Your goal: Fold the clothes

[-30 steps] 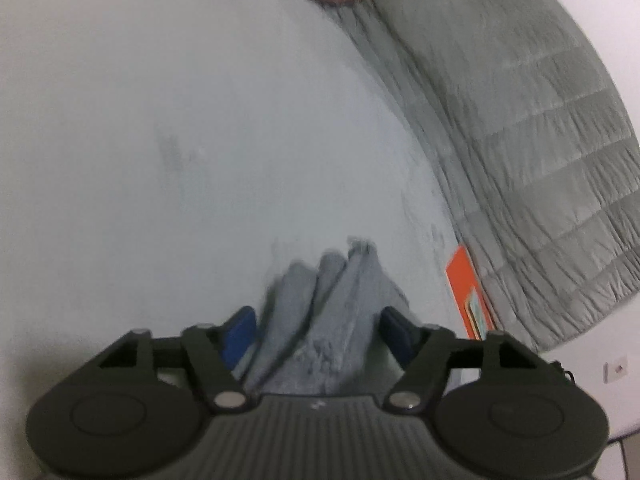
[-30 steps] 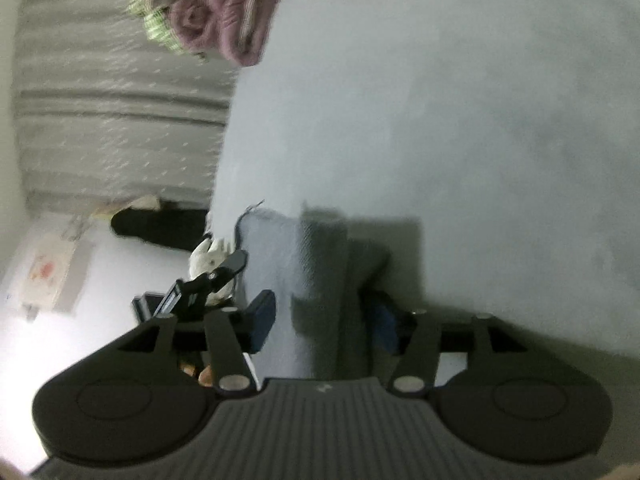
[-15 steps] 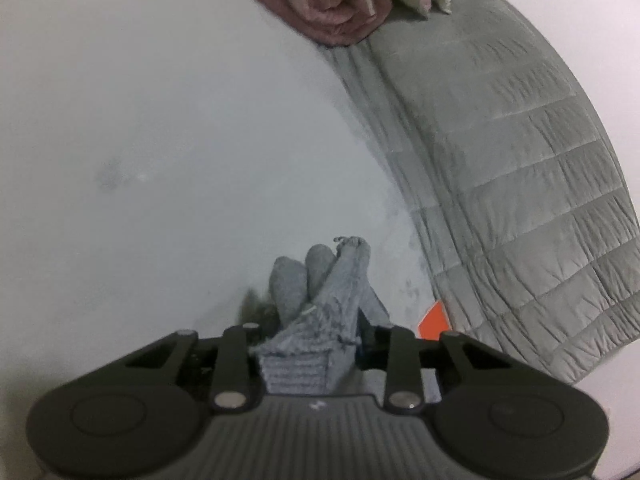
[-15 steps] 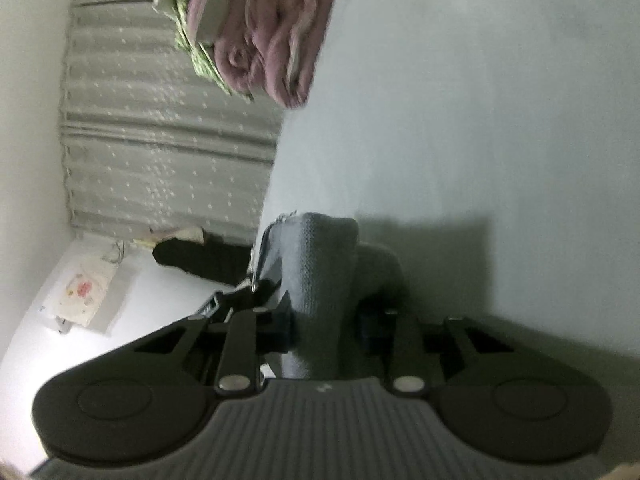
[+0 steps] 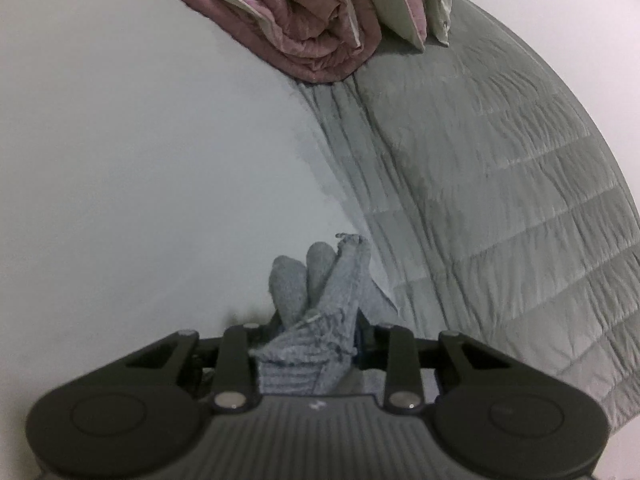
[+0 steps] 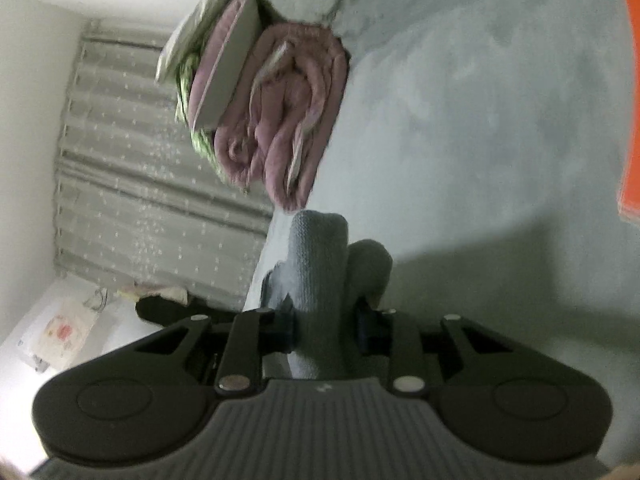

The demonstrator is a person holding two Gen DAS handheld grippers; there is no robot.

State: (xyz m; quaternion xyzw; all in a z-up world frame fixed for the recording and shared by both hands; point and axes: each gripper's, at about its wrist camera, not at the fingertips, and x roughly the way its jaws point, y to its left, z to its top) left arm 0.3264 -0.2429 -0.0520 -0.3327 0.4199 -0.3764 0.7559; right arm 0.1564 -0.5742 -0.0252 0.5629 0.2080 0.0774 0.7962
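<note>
Left wrist shows my left gripper (image 5: 316, 340) clamped on the bunched knit (image 5: 320, 300), my right gripper (image 6: 324, 328) likewise pinching its folds above the bed (image 5: 140, 160); it looks soft, light and floppy, best held at edges, bunches pointing away along my fingers.

- You have a pale, smooth bed sheet (image 5: 140, 168) filling most of the left wrist view.
- Beside it lies a grey quilted cover (image 5: 500, 184), creased along its edge.
- A rolled mauve blanket (image 5: 288, 28) sits at the far end, with pillows (image 5: 408, 4) stacked against it.
- Your right wrist view shows a grey dotted curtain (image 6: 132, 184), a white wall (image 6: 36, 120) and an orange object (image 6: 630, 100) at the edge.
</note>
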